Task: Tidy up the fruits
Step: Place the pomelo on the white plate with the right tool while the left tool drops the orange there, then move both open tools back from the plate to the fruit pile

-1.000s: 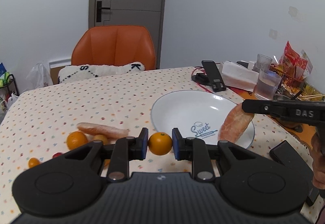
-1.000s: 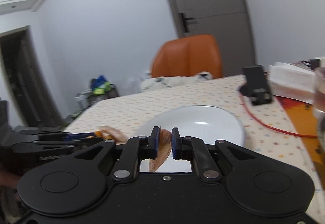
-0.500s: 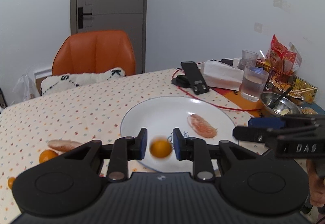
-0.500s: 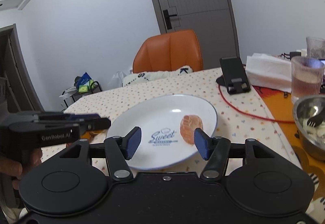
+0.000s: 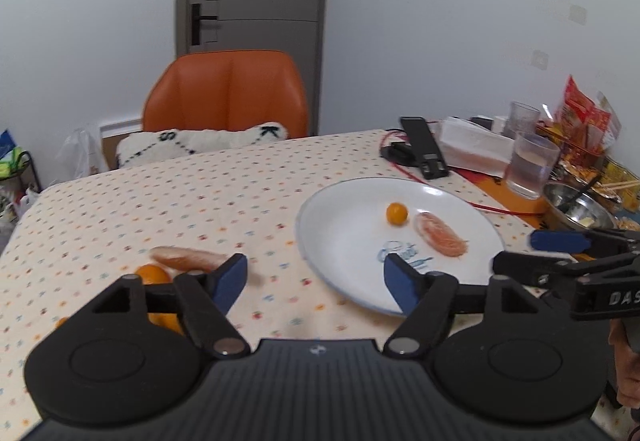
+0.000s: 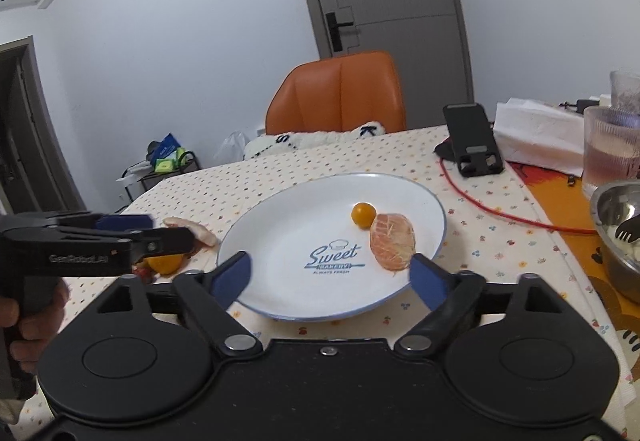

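- The loose fruit lay on the tablecloth (image 5: 160,193) at the left: a peeled segment (image 5: 186,258) and, just beside it, an orange (image 5: 152,275), well apart from the plate; by my reading these were the pieces not yet gathered.
- The left gripper (image 5: 316,275) hung over the cloth at the plate's near-left rim, its jaws wide apart and holding nothing, so it was free for a next pick.
- The white plate (image 5: 340,241) served as the collecting place: a small round orange fruit (image 5: 397,213) and a peeled citrus segment (image 5: 440,235) lay inside it, just beside each other; whether they touched was not clear.
- The right gripper (image 6: 330,277) hovered over the plate's near rim, jaws likewise spread and empty, with the plate segment near its right finger but not gripped.
- Only the right wrist view showed the plate's printed lettering in full, and a small red thing (image 6: 140,272), perhaps a cherry tomato, under the left gripper's fingers; it was too small to be sure.
- Only the left wrist view showed the loose segment in full, where the right wrist view had it partly hidden behind the left gripper, and it showed snack packets (image 5: 586,121) at the far right.
- Both views showed the glass (image 5: 530,169) and metal bowl (image 5: 576,207) close to the plate's right side, a crowding worth care on that flank.
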Demonstrator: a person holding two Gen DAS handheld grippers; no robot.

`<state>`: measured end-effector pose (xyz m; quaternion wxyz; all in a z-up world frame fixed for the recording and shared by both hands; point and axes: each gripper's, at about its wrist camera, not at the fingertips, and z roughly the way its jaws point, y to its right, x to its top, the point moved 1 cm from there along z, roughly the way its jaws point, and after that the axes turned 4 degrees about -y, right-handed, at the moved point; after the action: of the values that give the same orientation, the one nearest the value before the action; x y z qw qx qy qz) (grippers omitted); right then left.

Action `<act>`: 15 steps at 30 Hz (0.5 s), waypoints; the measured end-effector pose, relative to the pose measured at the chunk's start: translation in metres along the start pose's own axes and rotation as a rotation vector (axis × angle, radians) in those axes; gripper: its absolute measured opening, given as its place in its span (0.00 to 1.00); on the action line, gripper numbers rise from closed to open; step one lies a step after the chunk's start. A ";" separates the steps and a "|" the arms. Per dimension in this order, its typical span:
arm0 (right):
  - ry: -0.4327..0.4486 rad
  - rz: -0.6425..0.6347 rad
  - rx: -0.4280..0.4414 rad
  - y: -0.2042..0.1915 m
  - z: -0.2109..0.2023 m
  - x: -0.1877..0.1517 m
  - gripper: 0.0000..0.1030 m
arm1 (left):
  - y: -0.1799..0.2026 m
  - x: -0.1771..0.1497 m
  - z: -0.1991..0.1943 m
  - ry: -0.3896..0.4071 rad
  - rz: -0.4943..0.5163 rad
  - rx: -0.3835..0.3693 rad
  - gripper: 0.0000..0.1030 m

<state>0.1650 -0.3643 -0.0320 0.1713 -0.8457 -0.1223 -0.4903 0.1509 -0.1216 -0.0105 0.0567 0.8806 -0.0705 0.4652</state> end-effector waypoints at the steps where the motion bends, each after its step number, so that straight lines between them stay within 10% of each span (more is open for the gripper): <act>1: 0.012 -0.003 -0.005 -0.002 -0.001 0.001 0.94 | -0.003 -0.001 -0.002 0.002 -0.003 0.013 0.76; 15: 0.067 -0.029 -0.015 -0.032 -0.002 0.008 1.00 | -0.046 -0.010 -0.032 0.014 -0.078 0.101 0.88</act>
<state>0.1553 -0.3354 -0.0181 0.1618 -0.8282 -0.1249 -0.5218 0.1270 -0.0698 -0.0024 0.0308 0.8811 -0.0119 0.4718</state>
